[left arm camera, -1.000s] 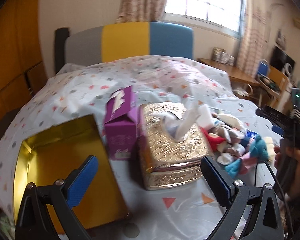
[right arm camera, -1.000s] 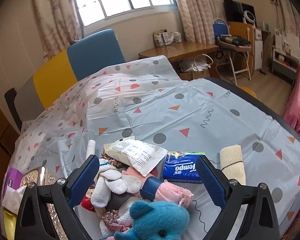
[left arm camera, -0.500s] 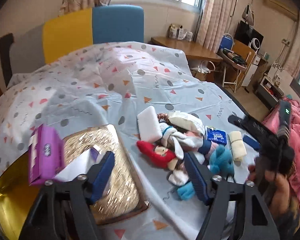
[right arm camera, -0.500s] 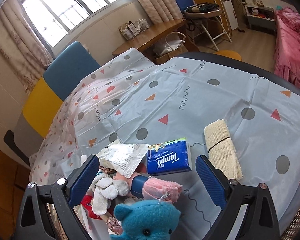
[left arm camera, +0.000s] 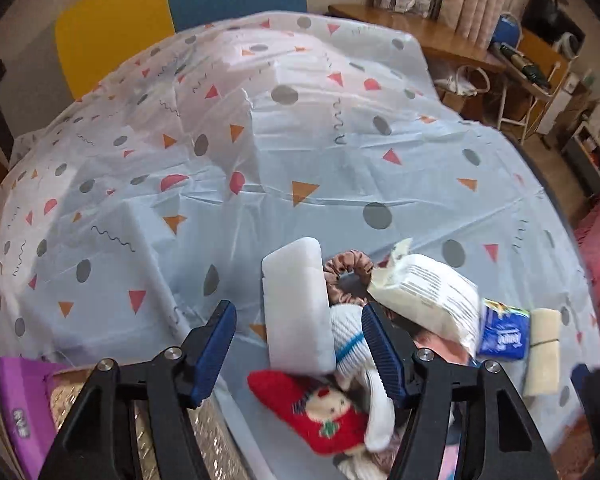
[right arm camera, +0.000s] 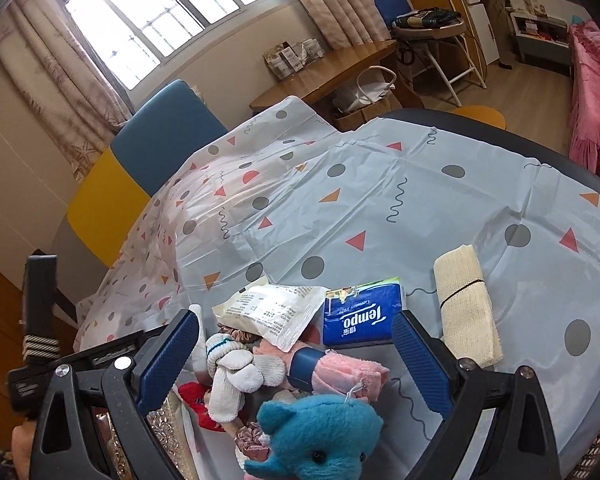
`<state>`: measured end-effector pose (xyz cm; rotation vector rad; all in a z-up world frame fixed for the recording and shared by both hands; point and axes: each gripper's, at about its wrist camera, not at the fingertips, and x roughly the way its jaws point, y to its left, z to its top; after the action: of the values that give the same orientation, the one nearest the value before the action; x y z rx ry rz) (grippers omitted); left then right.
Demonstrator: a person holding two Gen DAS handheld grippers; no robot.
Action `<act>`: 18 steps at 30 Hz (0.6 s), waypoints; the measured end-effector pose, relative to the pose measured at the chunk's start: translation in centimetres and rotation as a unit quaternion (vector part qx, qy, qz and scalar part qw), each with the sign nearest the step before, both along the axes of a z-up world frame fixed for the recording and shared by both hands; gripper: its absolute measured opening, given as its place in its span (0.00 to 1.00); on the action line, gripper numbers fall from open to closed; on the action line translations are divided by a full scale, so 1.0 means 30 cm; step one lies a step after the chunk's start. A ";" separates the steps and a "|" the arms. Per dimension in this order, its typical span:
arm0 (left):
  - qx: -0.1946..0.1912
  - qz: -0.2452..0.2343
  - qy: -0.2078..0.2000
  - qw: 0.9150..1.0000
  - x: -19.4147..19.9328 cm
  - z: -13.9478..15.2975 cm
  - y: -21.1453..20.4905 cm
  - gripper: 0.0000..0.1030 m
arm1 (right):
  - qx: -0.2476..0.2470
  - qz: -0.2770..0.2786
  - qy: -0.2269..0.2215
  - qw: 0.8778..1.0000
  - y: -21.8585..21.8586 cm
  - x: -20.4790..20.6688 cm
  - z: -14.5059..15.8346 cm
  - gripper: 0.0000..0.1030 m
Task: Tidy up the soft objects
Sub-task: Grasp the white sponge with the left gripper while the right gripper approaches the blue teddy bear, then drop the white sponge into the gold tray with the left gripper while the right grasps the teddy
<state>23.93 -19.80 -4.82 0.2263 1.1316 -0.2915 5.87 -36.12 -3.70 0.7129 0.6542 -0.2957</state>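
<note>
Left-wrist view: left tongs [left arm camera: 296,344] gape wide, empty, over the near end of a white sponge block [left arm camera: 296,304] that leans on the heap of soft things; a red sock [left arm camera: 312,416] lies below, a white packet [left arm camera: 428,300] to the right. Tabletop [left arm camera: 300,152] beyond lies bare to its far edge.

Right-wrist view: right tongs [right arm camera: 296,364] spread wide (nothing gripped) above gloves [right arm camera: 236,376], a pink cloth [right arm camera: 340,372] and a blue plush [right arm camera: 320,432]; tissue pack [right arm camera: 360,320] and rolled beige cloth [right arm camera: 468,308] sit nearer the right rim.
</note>
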 end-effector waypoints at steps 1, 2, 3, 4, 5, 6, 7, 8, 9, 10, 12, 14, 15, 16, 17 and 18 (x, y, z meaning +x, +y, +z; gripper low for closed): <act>0.007 0.006 0.010 1.000 0.024 -0.026 -0.007 0.64 | 0.003 0.001 0.000 1.000 -0.003 0.001 -0.002 0.96; 0.007 0.010 0.020 1.000 0.046 -0.047 -0.009 0.62 | 0.007 0.001 0.001 1.000 -0.004 0.002 -0.005 0.96; 0.008 0.014 0.031 0.999 0.065 -0.069 -0.010 0.55 | 0.011 0.002 0.001 1.000 -0.006 0.002 -0.009 0.96; 0.011 0.022 0.041 0.999 0.084 -0.092 -0.006 0.50 | 0.013 0.003 0.002 1.000 -0.007 0.005 -0.012 0.96; 0.005 0.029 0.054 0.998 0.098 -0.108 0.004 0.38 | 0.013 0.003 0.004 1.000 -0.007 0.008 -0.015 0.96; -0.009 0.034 0.068 0.997 0.110 -0.124 0.014 0.22 | 0.013 0.004 0.005 1.000 -0.007 0.009 -0.016 0.96; -0.018 0.038 0.078 0.996 0.115 -0.133 0.025 0.20 | 0.014 0.005 0.005 1.000 -0.006 0.010 -0.018 0.96; -0.026 0.037 0.076 0.996 0.110 -0.130 0.035 0.20 | 0.014 0.005 0.006 1.000 -0.007 0.010 -0.019 0.96; -0.030 0.032 0.070 0.997 0.099 -0.120 0.039 0.18 | 0.013 0.006 0.005 1.000 -0.008 0.012 -0.019 0.96; -0.038 0.026 0.061 0.997 0.082 -0.104 0.047 0.17 | 0.012 0.007 0.004 1.000 -0.009 0.013 -0.019 0.96; -0.057 0.019 0.041 0.997 0.050 -0.062 0.069 0.15 | 0.012 0.008 0.004 1.000 -0.013 0.013 -0.019 0.95; -0.073 0.006 0.023 0.997 0.011 -0.009 0.086 0.14 | 0.021 0.012 0.003 1.000 -0.020 0.016 -0.025 0.89; -0.082 0.000 0.015 0.997 -0.011 0.019 0.101 0.14 | 0.022 0.012 0.005 1.000 -0.022 0.018 -0.028 0.86; -0.086 -0.003 0.008 0.996 -0.028 0.045 0.112 0.14 | 0.022 0.011 0.009 1.000 -0.025 0.020 -0.032 0.85; -0.093 -0.006 -0.002 0.996 -0.051 0.071 0.122 0.14 | 0.023 0.012 0.010 1.000 -0.027 0.021 -0.035 0.85; -0.101 -0.009 -0.014 0.995 -0.070 0.100 0.134 0.14 | 0.027 0.014 0.009 1.000 -0.028 0.021 -0.037 0.84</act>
<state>21.83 -15.77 -1.81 0.0611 1.0652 -0.4149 6.52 -36.97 -4.82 0.7518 0.6911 -0.2597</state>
